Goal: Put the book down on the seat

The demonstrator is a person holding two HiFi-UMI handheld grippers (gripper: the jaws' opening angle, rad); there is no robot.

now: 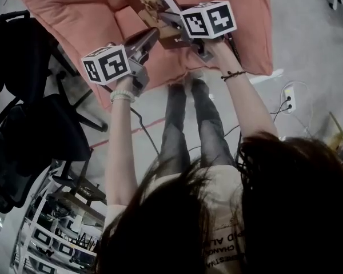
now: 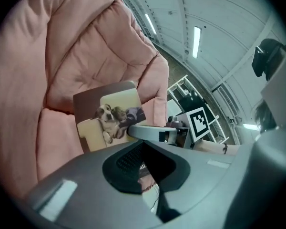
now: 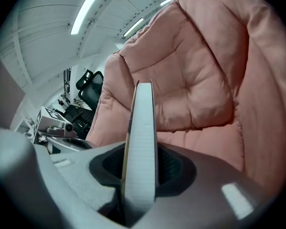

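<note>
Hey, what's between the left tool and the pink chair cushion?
The book, dog-photo cover facing the left tool, stands before the pink cushion, in the left gripper view.

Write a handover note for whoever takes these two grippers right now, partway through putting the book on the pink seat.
Right gripper: shut on the book, clamped across its white page edge.
Left gripper: pointed at the cover. The book's lower corner shows in the gap between its jaws, but I can't tell whether it grips.
Book: over the pink seat, apparently not resting on it yet.
Done: book brought over the seat.
Left: lower it onto the seat, open the jaws, pull back.
</note>
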